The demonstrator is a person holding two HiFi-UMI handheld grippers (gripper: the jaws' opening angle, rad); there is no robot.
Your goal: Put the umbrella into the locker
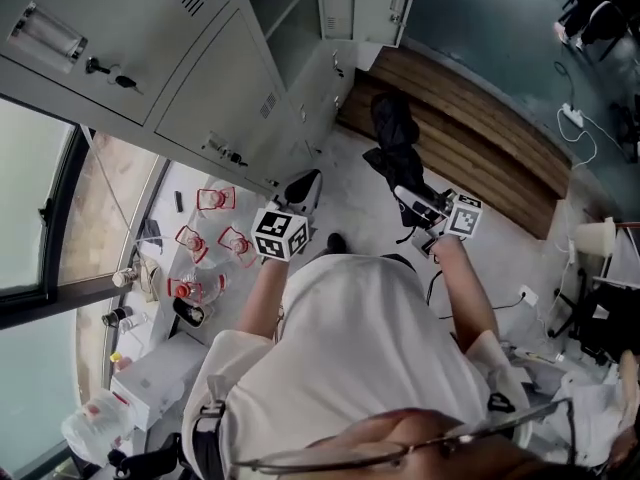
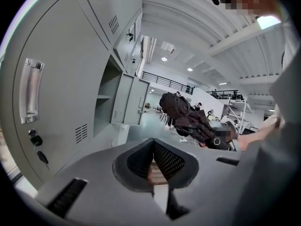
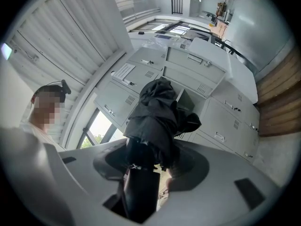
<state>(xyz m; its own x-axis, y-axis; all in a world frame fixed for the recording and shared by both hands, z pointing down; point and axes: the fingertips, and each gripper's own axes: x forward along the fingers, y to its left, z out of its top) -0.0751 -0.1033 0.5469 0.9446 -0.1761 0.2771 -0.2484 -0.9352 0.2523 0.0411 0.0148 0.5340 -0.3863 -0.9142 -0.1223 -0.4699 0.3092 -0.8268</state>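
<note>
I am stretching both arms (image 1: 465, 293) forward. My right tongs (image 3: 148, 166) are grasping the folded black fabric umbrella (image 3: 157, 112) by its handle; my left tongs (image 2: 152, 161) are sitting clenched, empty, beside it.

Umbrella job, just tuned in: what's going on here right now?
A person is carrying a folded black umbrella in the right tongs, which are closed on its near end. The left tongs are shut and empty. Ahead, a grey locker stands open with its door swung out; the umbrella is not yet inside.
</note>
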